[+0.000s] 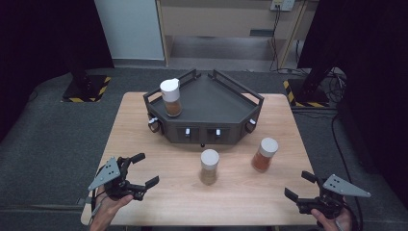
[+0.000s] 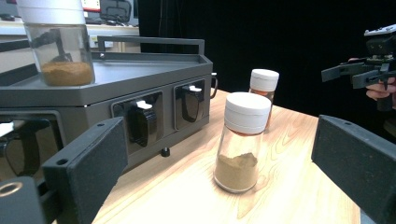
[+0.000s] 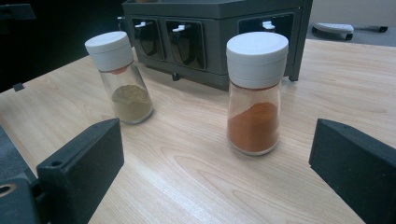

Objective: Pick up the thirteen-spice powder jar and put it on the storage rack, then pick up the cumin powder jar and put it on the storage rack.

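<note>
Black-jawed left gripper (image 1: 145, 170) and right gripper (image 1: 299, 186) hover spread wide and empty, nearer than the rack (image 1: 226, 98). Just before the rack stand the tan spice jar (image 1: 209, 166) and orange spice jar (image 1: 264, 154); a third jar (image 1: 171, 97) stands on its top.

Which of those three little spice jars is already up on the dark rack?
The jar with brownish powder, standing at the rack's left corner. The pale-powder jar and the orange-powder jar both stand on the wooden table in front.
</note>
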Action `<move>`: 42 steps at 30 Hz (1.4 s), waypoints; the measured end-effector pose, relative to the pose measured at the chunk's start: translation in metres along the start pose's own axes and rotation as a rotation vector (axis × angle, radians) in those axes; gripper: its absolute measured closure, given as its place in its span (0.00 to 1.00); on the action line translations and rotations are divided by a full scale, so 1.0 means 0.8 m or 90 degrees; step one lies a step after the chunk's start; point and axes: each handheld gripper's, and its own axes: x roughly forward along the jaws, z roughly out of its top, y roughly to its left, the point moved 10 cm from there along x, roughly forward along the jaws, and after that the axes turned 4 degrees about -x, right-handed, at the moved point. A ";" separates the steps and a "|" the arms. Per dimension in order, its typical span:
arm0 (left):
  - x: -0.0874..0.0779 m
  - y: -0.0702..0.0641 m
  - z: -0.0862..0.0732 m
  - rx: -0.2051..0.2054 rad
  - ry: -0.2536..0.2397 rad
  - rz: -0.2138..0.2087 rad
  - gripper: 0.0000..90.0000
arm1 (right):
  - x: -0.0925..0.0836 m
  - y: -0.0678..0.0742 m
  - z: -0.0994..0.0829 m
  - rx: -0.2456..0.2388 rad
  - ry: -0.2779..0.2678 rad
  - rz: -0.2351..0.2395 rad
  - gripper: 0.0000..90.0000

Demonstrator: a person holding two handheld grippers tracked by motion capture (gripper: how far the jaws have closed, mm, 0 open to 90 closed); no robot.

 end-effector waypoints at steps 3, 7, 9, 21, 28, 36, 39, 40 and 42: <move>-0.003 0.002 -0.002 0.005 -0.002 0.003 0.03 | 0.000 0.000 0.000 -0.001 0.000 0.001 0.04; -0.004 0.003 -0.005 0.015 0.003 0.003 0.03 | 0.000 0.001 0.000 -0.003 0.000 0.001 0.04; -0.004 0.004 -0.006 0.019 0.005 0.005 0.02 | 0.001 0.001 0.000 -0.002 0.001 0.001 0.04; -0.009 0.006 -0.007 0.035 0.001 0.015 0.02 | 0.001 0.000 0.000 -0.003 0.001 0.001 0.04; -0.009 0.005 -0.007 0.042 0.006 0.015 0.02 | 0.001 0.001 0.000 -0.002 0.001 0.003 0.04; -0.010 0.007 -0.008 0.037 0.005 0.018 0.01 | 0.001 0.000 0.000 -0.002 -0.004 0.003 0.04; -0.011 0.007 -0.008 0.036 0.003 0.021 0.01 | 0.000 0.001 0.001 -0.001 -0.009 0.006 0.03; -0.011 0.007 -0.008 0.035 0.003 0.021 0.01 | 0.000 0.001 0.001 -0.001 -0.010 0.006 0.03; -0.010 0.007 -0.008 0.033 0.002 0.021 0.00 | -0.001 0.001 0.001 -0.003 -0.011 0.006 0.02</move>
